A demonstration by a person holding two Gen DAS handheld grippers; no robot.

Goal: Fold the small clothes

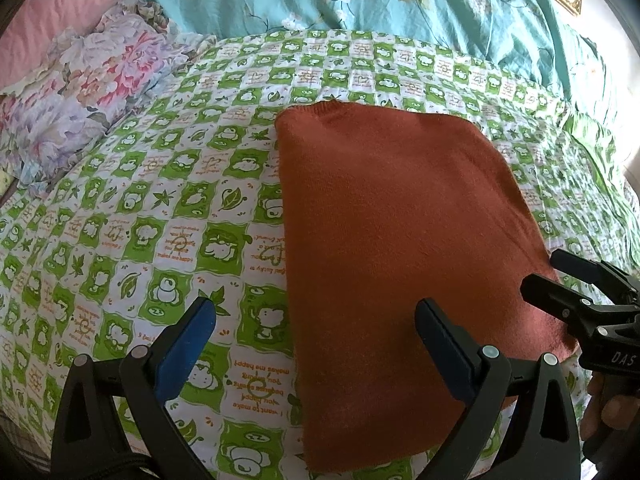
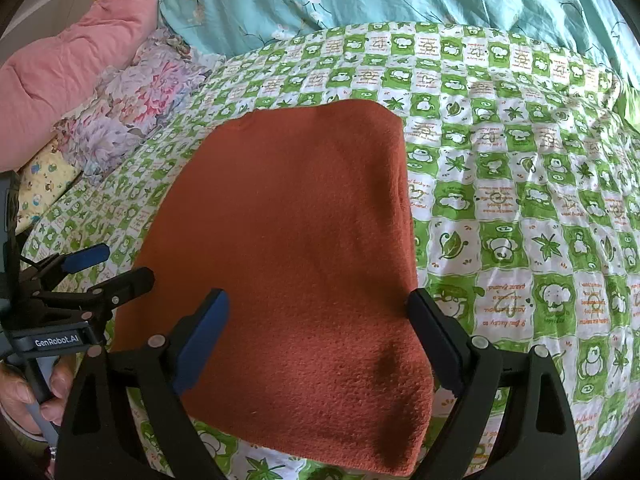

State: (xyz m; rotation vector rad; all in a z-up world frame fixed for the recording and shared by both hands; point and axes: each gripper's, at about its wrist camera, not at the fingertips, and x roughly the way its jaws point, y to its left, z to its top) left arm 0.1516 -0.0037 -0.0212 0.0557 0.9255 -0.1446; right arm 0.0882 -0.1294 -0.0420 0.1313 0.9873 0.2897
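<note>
Soft, even daylight; faint shadows; strong fisheye bending and dark vignetting at the corners; slight blur throughout both views.

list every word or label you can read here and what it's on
"GenRobot.AI": on the left gripper, on its body plate.
"DAS": partial, cut off at the frame edge, on the right gripper.
"makes me happy": orange print, upside down, on the green checked sheet.
Other sheet captions: too small or warped to read.
Rust sweater: no text.

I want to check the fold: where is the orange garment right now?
The orange garment lies folded flat on the green checked sheet, right of centre in the left wrist view, with both open tools over its near end and the floral pillow far left.
</note>
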